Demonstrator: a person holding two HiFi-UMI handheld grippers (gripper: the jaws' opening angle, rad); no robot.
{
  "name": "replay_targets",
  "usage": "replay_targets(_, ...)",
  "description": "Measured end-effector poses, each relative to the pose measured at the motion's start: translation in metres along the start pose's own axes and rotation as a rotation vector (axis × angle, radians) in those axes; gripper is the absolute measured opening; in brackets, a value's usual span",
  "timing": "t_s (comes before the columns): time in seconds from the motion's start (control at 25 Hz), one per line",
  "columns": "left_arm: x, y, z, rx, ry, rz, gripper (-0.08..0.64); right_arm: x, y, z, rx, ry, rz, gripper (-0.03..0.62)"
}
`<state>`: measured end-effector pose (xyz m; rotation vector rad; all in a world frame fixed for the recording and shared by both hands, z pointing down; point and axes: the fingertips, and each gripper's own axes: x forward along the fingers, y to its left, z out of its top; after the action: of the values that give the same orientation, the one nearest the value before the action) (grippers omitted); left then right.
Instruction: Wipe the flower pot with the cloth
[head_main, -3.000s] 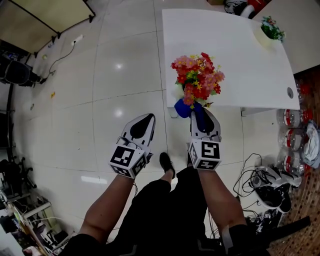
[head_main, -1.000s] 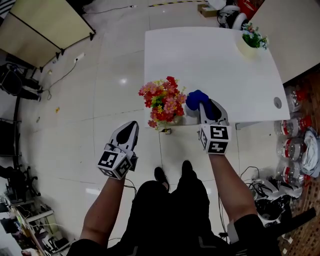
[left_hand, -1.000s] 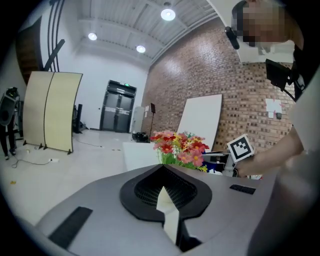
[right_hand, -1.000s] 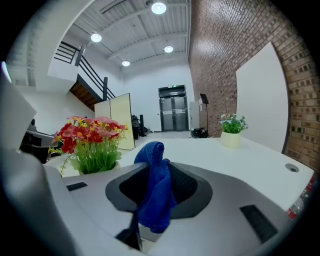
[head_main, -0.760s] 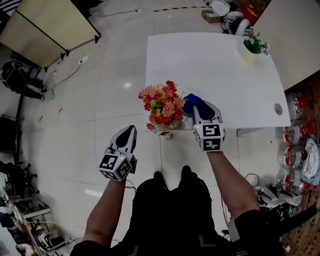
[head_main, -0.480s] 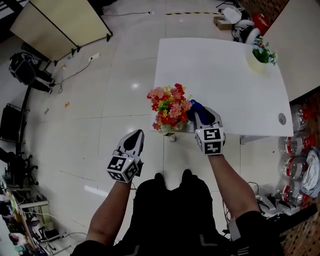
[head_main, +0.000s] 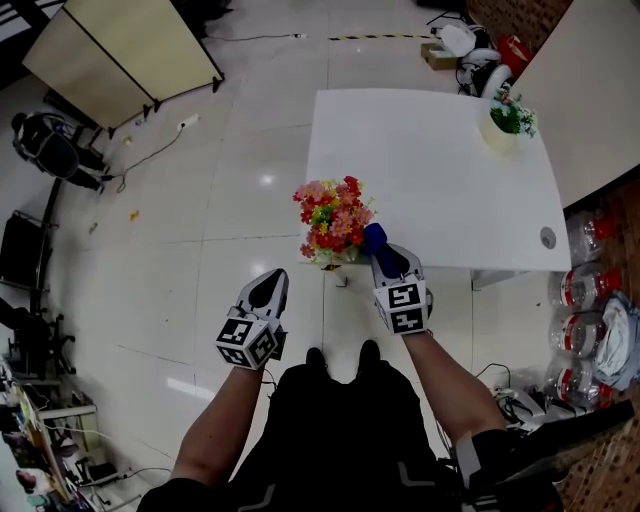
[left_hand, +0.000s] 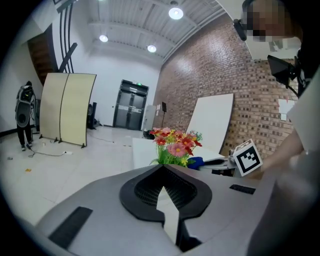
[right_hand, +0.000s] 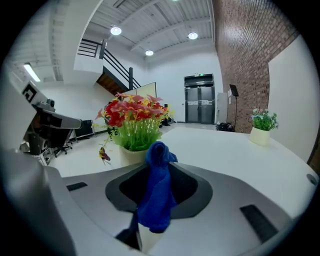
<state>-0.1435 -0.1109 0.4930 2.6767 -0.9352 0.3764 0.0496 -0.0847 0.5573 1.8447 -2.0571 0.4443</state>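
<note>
A cream flower pot (head_main: 337, 255) of red, pink and yellow flowers (head_main: 331, 214) stands at the front left corner of the white table (head_main: 440, 170). My right gripper (head_main: 378, 250) is shut on a blue cloth (head_main: 373, 237), just right of the pot; whether the cloth touches it I cannot tell. In the right gripper view the cloth (right_hand: 157, 192) hangs between the jaws, with the pot (right_hand: 131, 154) close behind on the left. My left gripper (head_main: 272, 282) hangs shut over the floor, left of and below the pot. From the left gripper view the flowers (left_hand: 175, 146) are straight ahead.
A small green plant in a pale pot (head_main: 503, 122) stands at the table's far right corner. The table's front edge (head_main: 480, 268) runs beside my right gripper. Folding panels (head_main: 120, 50) stand far left, and bottles and cables (head_main: 585, 330) clutter the floor on the right.
My right gripper with the cloth has slid from the pot's right side toward its front right, nearer the table edge. The left gripper has stayed low over the floor.
</note>
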Motion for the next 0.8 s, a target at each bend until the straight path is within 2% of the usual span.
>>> replay_targets(0.4, -0.002, -0.004, 0.005, -0.007, 0.028, -0.039, 0.003, -0.025, 0.022, -0.009, -0.022, 0.024, 0.006, 0.098)
replay_targets(0.8, 0.007, 0.003, -0.003, -0.002, 0.047, -0.095, 0.003, -0.038, 0.037, -0.015, -0.004, 0.028, -0.001, 0.098)
